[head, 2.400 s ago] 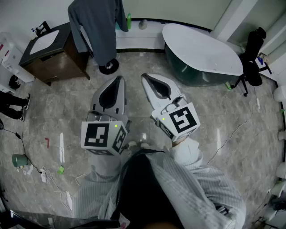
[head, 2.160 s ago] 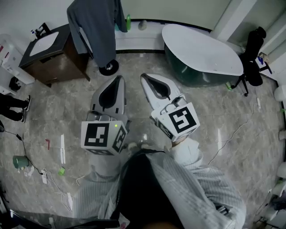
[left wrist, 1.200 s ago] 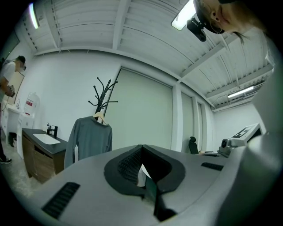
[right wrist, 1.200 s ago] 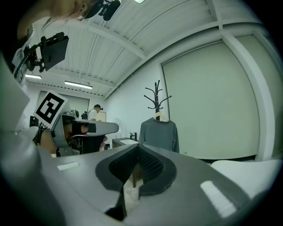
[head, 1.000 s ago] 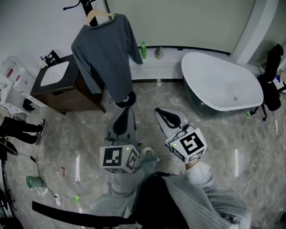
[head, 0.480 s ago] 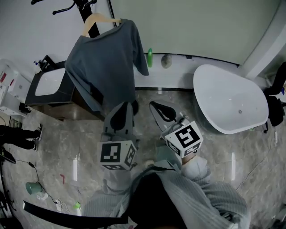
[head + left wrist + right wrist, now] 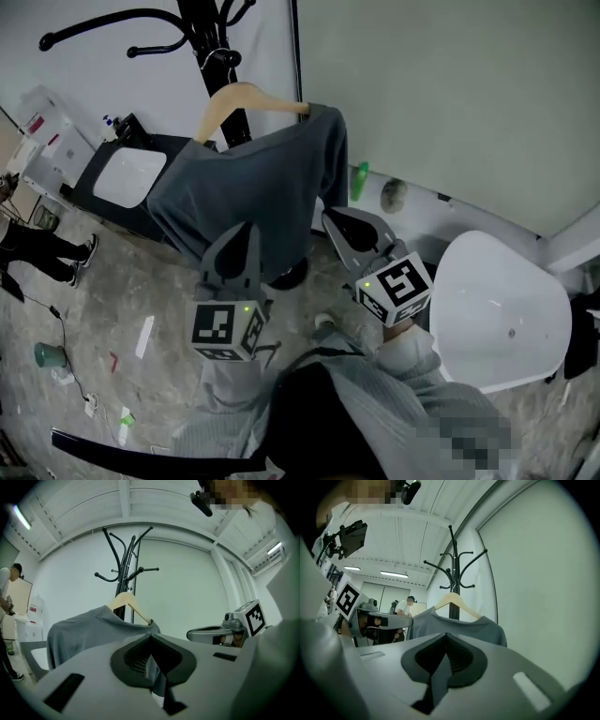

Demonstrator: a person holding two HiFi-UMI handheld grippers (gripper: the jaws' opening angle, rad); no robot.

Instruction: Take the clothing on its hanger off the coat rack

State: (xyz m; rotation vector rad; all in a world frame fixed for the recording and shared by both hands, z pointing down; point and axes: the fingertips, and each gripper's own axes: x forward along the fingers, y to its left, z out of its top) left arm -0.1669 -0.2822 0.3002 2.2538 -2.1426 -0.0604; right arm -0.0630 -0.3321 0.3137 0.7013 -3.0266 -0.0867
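Note:
A grey long-sleeved top (image 7: 248, 192) hangs on a wooden hanger (image 7: 246, 97) from the black coat rack (image 7: 208, 33). Both gripper views show the same top (image 7: 79, 632) (image 7: 454, 623) and hanger (image 7: 127, 603) (image 7: 452, 599) ahead and above the jaws. My left gripper (image 7: 246, 228) is shut and empty, its tip just in front of the top's lower part. My right gripper (image 7: 328, 217) is also shut and empty, close to the top's right sleeve. Whether either tip touches the cloth is not clear.
A dark cabinet with a white basin (image 7: 127, 178) stands left of the rack. A white bathtub (image 7: 511, 323) lies at the right. A green bottle (image 7: 359, 183) stands by the wall. A person's legs (image 7: 42, 248) show at the far left; cables and small litter lie on the floor.
The rack and top have come much nearer and larger in the head view. Both grippers have risen toward the hanging top, still shut.

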